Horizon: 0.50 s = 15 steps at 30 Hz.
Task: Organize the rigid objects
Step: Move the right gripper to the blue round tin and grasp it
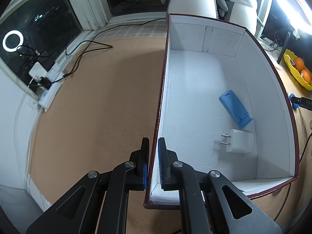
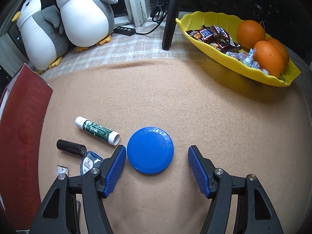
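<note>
Disc (image 2: 150, 150) lies flat on the bench just ahead of your right gripper (image 2: 157, 167), fingers spread, left pad nearly touching its rim, right pad apart. Your left gripper (image 1: 154, 163) pinches the box (image 1: 269, 62) wall.

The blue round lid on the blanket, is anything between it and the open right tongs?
Nothing visible. The blue round lid lies flat between the open right tongs, closer to the left finger. The glue stick lies beside it, off to the left and outside the gap.
</note>
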{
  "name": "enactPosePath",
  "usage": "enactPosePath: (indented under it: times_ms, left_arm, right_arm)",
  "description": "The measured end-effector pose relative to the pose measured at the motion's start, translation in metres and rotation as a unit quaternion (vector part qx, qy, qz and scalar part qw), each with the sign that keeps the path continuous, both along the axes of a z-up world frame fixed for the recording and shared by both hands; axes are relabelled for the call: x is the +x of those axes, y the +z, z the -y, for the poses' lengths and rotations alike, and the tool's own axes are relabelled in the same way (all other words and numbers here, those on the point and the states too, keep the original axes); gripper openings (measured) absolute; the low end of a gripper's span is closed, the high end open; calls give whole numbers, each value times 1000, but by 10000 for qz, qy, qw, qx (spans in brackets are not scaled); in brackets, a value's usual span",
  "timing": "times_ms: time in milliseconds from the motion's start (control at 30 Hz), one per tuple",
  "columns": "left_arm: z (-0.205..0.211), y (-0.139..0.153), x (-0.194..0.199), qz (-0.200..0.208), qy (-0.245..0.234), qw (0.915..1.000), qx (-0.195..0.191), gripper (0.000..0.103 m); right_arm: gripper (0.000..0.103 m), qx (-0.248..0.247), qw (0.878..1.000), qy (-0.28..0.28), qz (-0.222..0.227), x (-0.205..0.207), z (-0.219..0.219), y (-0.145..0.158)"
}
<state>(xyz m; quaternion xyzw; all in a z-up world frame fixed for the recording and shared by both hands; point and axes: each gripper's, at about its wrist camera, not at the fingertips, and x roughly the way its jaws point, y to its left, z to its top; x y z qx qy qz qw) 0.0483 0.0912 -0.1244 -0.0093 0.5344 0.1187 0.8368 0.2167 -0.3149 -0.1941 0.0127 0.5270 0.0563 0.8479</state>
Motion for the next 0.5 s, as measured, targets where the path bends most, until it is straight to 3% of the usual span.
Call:
enactPosePath:
  times_ms: [267, 433, 500]
  left_arm:
    - [0, 0, 0, -1, 1, 10000, 2, 7]
    - [0, 0, 0, 6, 4, 10000, -6, 7]
    - [0, 0, 0, 3, 4, 10000, -3, 7]
  right_arm:
    - [61, -182, 9997, 92, -116, 2, -7, -6]
    - [46, -245, 9995, 143, -126, 0, -8, -6]
    - [46, -261, 9995, 139, -126, -1, -8, -5]
